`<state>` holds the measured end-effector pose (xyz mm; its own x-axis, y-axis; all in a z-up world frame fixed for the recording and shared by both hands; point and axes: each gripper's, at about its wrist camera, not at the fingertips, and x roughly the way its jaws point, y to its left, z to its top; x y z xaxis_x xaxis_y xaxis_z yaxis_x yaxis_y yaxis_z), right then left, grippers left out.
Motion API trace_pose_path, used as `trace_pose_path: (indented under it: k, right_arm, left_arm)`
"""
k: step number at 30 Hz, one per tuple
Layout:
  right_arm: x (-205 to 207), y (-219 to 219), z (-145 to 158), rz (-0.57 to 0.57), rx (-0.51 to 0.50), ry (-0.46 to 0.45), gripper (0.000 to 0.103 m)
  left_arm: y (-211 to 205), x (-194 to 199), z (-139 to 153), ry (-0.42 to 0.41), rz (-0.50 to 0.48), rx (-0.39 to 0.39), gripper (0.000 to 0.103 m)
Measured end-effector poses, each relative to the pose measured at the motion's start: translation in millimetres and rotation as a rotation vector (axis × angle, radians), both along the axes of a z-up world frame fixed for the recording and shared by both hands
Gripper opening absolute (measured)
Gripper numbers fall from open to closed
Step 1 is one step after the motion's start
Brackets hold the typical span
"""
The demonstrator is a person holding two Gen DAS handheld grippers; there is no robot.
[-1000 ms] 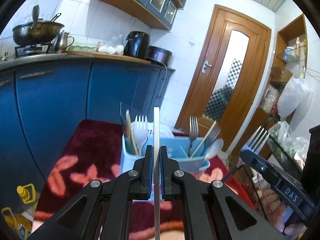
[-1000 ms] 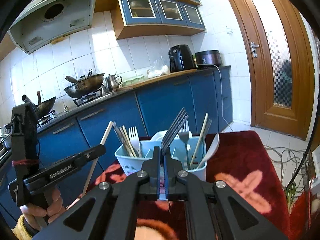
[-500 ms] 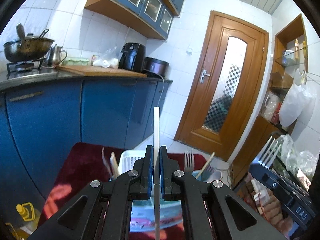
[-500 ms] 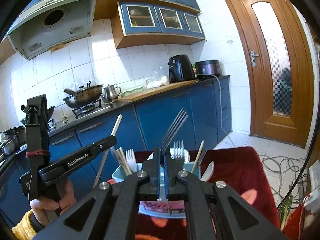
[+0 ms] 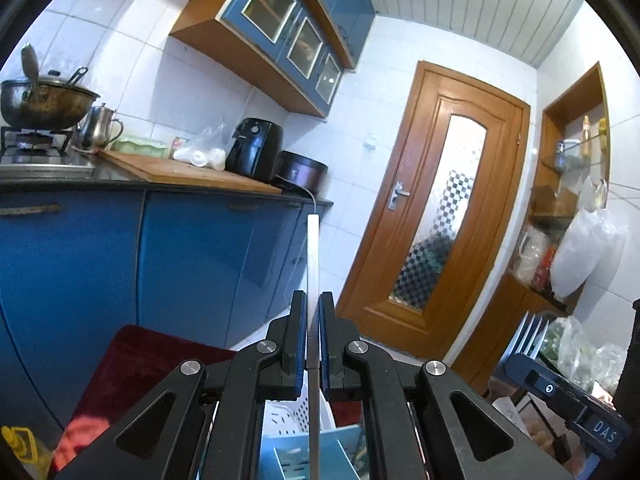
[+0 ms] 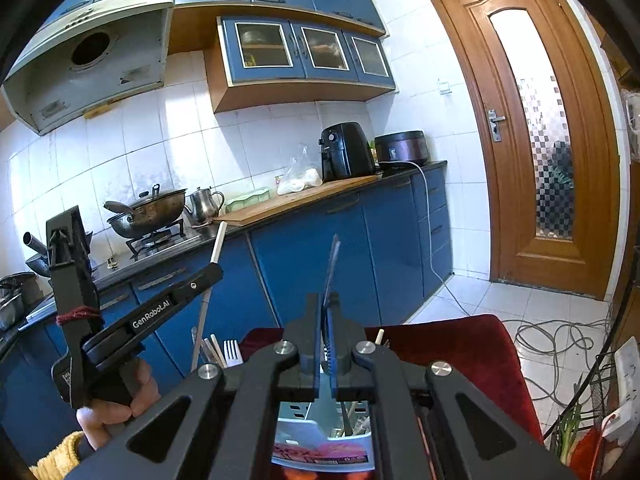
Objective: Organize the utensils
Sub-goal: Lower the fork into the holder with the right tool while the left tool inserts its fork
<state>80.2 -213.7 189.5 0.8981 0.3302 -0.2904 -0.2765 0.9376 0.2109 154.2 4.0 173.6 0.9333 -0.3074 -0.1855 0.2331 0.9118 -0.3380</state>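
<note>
Utensils: one in each pair of tongs; more stand in the caddy (image 6: 296,416) low in both views, mostly hidden behind the tongs.
Left tongs (image 5: 313,312): pressed together on a white chopstick (image 5: 312,256), pinched partway along its length.
Chopstick: upright in the left view, its top above the tong tips against the blue cabinets (image 5: 192,264); its lower part runs down between the arms toward the caddy. In the right view it slants, passing through the left tongs (image 6: 214,270).
Right tongs (image 6: 327,308): pressed together on a metal fork (image 6: 331,268).
Fork: seen edge-on in the right view, tines up and leaning slightly right; in the left view its tines (image 5: 530,336) fan out above the right tongs at the lower right.
Caddy: pale blue plastic, on a dark red cloth (image 6: 476,352); a white fork (image 6: 232,352), chopsticks and other handles poke up from it just left of the right tongs.
Hand (image 6: 116,404): grips the left tool's handle, a yellow sleeve (image 6: 60,456) at the wrist.
Worktop (image 6: 304,196): along the tiled wall, carrying a wok (image 6: 152,210) on the hob, a kettle (image 6: 204,204), a black air fryer (image 6: 346,152) and a cooker (image 6: 402,146).
Door (image 6: 532,128): wooden, closed, at the far end.
</note>
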Motion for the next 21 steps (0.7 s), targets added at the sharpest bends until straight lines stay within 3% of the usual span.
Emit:
trace_pose_path:
  k: [7, 21]
  right_arm:
    - [17, 1, -3, 0.019, 0.017, 0.018, 0.004]
    - [30, 17, 1, 0.054, 0.025, 0.003, 0.004]
  left_arm:
    - [5, 12, -23, -0.010, 0.066, -0.033, 0.006]
    - [0, 8, -51, -0.095, 0.235, 0.037, 0.006]
